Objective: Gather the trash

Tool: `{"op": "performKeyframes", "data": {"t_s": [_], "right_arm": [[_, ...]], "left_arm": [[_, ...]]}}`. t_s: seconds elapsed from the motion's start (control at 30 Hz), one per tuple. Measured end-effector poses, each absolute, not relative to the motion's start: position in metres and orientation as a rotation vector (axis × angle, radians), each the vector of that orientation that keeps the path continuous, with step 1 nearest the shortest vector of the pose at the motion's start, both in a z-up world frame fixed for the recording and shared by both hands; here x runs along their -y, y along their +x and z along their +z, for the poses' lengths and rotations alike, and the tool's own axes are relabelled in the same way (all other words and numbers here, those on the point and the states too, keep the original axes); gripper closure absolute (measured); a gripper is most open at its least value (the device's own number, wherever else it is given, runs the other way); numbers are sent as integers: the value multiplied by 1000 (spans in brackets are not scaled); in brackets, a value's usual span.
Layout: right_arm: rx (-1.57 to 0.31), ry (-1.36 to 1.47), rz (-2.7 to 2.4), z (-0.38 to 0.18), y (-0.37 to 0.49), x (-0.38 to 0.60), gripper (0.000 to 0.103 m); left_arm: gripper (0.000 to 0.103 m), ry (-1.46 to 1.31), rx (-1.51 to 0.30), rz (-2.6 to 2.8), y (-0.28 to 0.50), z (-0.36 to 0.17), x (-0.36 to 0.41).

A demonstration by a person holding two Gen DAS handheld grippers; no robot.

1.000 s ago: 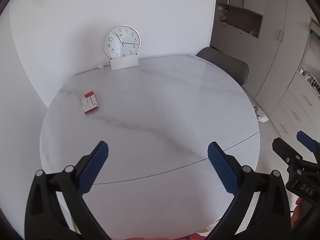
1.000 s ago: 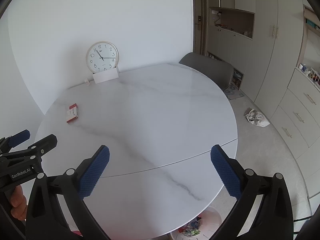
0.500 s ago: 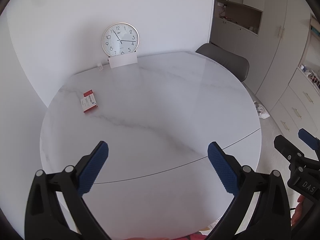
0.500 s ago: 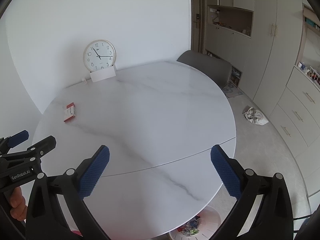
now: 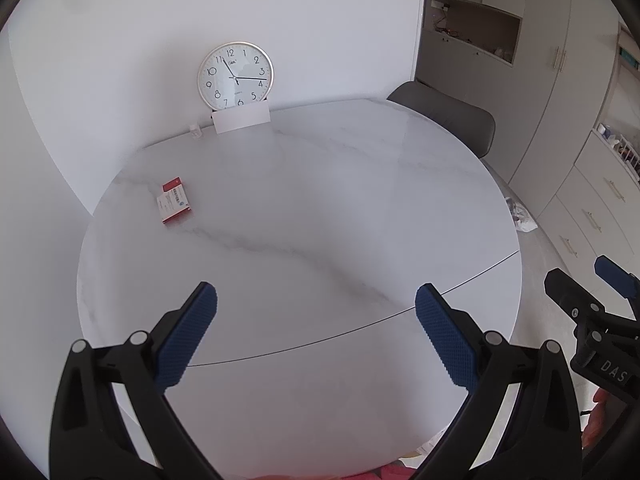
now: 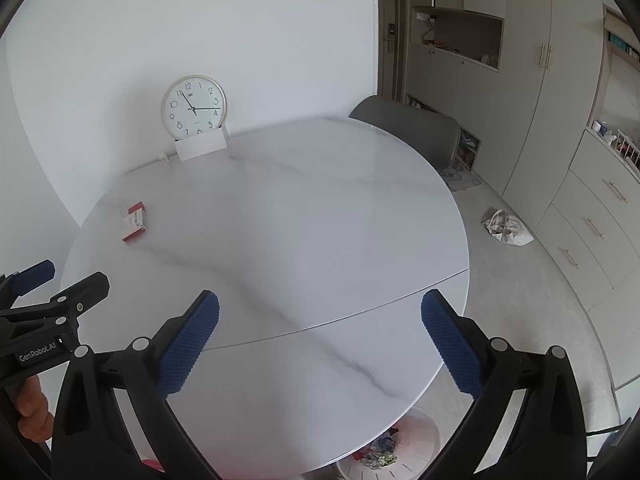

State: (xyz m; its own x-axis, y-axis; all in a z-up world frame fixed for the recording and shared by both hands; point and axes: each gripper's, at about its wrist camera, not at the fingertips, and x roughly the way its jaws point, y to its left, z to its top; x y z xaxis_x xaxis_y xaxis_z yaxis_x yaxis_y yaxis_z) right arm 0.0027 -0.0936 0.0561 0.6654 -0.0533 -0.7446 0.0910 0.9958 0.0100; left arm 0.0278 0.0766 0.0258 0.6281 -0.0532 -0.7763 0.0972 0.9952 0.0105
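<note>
With both sets of jaws standing wide apart and nothing between them, we hold the left gripper (image 5: 316, 336) and the right gripper (image 6: 320, 340) side by side above the near edge of the round marble table (image 5: 320, 208), and neither touches anything. As far as we can judge, the collecting on the tabletop has not reached its one remaining piece: a small red-and-white box (image 5: 174, 199) lies flat on the far left of the table, well apart from both grippers, and we take it for the trash still to be gathered. Below the near right rim of the table, a white bin (image 6: 400, 446) on the floor already holds colourful scraps, so some trash seems to be in. A crumpled white bag (image 6: 507, 229) lies on the floor to the right, near the drawers, and may also need picking up. At the far edge, a wall clock (image 5: 235, 76) leans on the wall behind a white card (image 5: 241, 118), with a grey chair (image 6: 412, 130) at the far right. Against the frames a second ago, we see almost nothing changed: the box lies where it was, both grippers remain just as wide, and the view has only drifted slightly.
</note>
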Motion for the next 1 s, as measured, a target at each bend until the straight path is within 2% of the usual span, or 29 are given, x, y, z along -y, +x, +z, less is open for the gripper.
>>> {"op": "performKeyframes", "data": {"t_s": [1.0], "right_arm": [[-841, 48, -92, 53, 0, 97, 3]], "left_arm": [[8, 49, -893, -91, 26, 24, -73]]}}
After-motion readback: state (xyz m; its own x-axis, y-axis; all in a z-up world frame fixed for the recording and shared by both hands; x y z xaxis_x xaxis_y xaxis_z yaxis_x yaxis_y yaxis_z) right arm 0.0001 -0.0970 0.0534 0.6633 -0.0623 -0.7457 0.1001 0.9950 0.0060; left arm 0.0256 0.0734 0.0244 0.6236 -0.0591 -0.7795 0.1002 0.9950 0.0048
